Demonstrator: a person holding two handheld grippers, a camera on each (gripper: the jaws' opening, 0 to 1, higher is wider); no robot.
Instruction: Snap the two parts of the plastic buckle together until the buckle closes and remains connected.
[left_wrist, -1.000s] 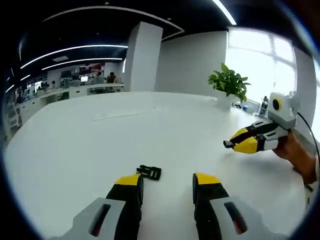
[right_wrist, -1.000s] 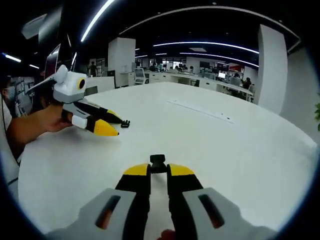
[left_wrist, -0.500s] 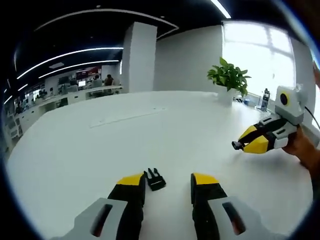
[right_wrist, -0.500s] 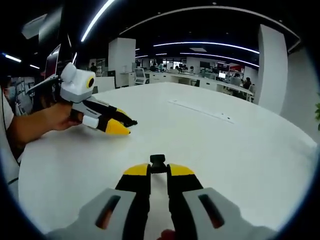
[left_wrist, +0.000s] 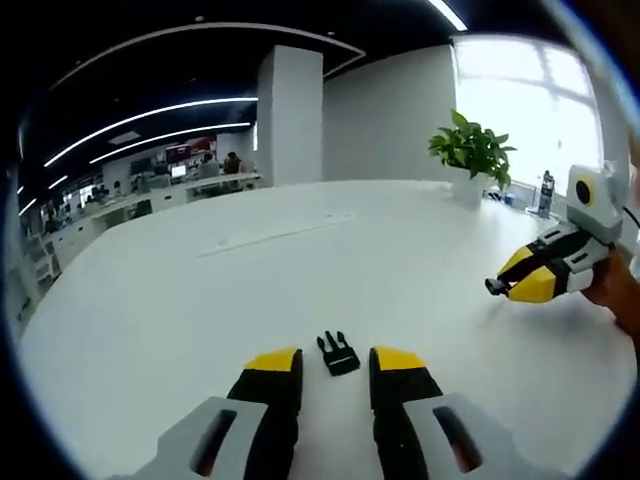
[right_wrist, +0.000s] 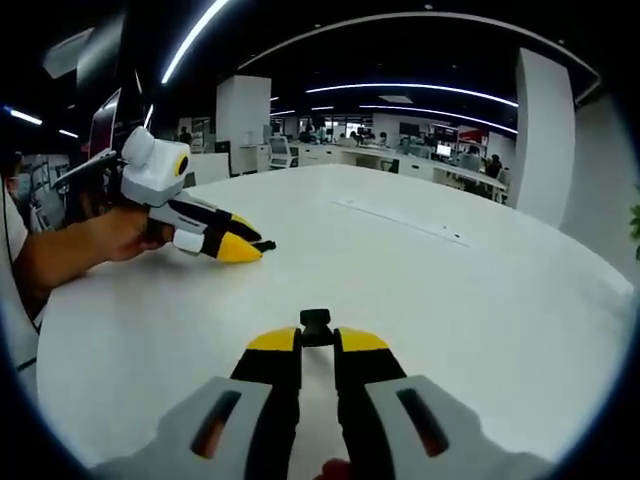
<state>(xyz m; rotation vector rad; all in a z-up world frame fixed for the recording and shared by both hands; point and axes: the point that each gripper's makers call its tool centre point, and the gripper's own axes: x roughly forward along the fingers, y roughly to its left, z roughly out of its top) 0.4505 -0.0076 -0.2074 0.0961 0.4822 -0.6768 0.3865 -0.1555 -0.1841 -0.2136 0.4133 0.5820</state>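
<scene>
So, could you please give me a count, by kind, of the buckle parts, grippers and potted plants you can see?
Buckle parts: 2, the pronged part on the table and the part in the right gripper.
Grippers: 2, counting the left gripper.
Potted plants: 1, plant.
Total: 5

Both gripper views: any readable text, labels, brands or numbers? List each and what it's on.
None can be read.
Red sign on the far office wall: too blurred to read.
Bottle by the window: label too small.
Buckle parts, grippers and table: no markings visible.
</scene>
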